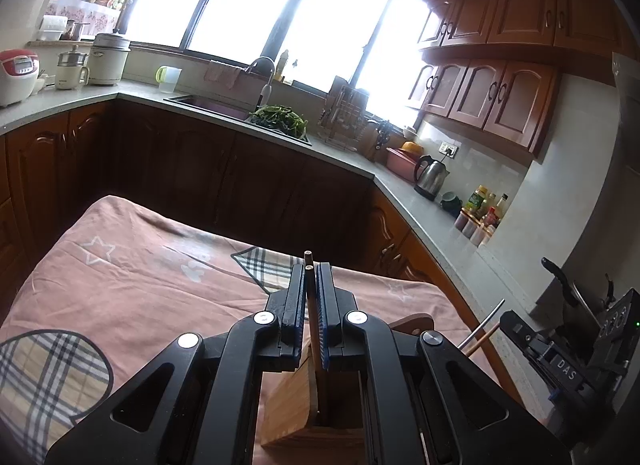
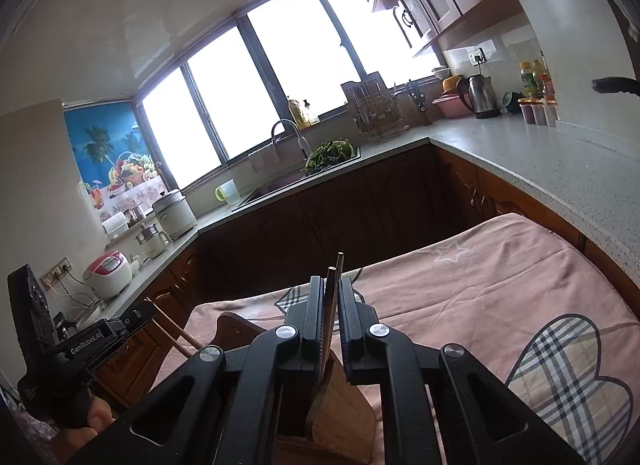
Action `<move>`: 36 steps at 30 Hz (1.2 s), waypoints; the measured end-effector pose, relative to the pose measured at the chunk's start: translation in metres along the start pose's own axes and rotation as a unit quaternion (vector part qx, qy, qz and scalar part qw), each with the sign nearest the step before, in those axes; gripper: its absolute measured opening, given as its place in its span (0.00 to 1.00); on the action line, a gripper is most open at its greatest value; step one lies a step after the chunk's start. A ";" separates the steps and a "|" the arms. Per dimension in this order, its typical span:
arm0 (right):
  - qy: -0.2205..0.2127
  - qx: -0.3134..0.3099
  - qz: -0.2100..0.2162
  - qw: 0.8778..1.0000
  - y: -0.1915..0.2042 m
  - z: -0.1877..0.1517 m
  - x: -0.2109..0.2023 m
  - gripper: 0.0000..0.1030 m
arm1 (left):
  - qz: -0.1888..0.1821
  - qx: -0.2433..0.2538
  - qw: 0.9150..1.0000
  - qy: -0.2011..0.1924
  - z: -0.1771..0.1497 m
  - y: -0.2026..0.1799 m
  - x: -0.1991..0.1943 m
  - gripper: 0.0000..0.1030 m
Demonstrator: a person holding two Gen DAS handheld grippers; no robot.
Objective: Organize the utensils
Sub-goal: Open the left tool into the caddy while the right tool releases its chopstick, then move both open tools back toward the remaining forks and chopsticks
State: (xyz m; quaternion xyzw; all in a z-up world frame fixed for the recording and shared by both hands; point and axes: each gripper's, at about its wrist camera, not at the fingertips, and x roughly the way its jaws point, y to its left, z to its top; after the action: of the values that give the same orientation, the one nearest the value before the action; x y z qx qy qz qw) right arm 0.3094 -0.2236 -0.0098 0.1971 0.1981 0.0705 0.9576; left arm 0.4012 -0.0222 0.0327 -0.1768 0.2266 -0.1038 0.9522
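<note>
Left gripper (image 1: 310, 277) is narrowed on a pair of chopsticks (image 1: 312, 321) — the sticks run up between the pads, tips poking out just past the fingertips. Their lower ends go down into a bamboo holder (image 1: 298, 397) that sits directly under the gripper on the pink cloth (image 1: 152, 277).

Right gripper (image 2: 330, 291) is also closed to a narrow gap with two chopsticks (image 2: 330, 305) between the fingers, tips sticking above them. One stick lies against the left pad; a small gap shows on the right side, so I can't tell whether it is a firm clamp. Below it — the same style of bamboo holder (image 2: 340, 417), sticks leading down into it.

In the left wrist view the right gripper's body shows at the right edge, with a metal rod (image 1: 486, 323) and a wooden stick beside it. In the right wrist view the left gripper's body is at the left edge, hand (image 2: 86, 425) wrapped round the grip.

A wooden board (image 2: 232, 327) lies on the cloth just beyond the holder.
</note>
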 end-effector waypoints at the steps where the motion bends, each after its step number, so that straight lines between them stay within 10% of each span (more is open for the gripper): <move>1: -0.001 0.001 0.000 1.000 0.000 0.000 -0.001 0.10 | 0.000 0.001 1.000 0.001 0.000 0.000 0.000 0.05; 6: -0.003 0.007 0.001 1.000 -0.001 0.005 -0.006 0.15 | -0.005 0.004 1.000 0.008 0.002 -0.002 -0.002 0.08; 15: -0.019 0.045 0.016 0.999 -0.015 0.002 -0.035 0.84 | -0.002 -0.002 1.000 0.007 -0.007 0.001 -0.037 0.85; 36: 0.031 0.068 -0.017 0.997 -0.039 -0.071 -0.140 0.90 | 0.009 -0.016 0.996 0.084 -0.095 0.032 -0.134 0.89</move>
State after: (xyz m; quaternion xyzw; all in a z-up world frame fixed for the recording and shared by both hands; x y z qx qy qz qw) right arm 0.1548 -0.2641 -0.0359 0.2564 0.2354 0.0468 0.9363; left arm 0.2430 0.0170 -0.0057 -0.1808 0.3088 -0.1065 0.9277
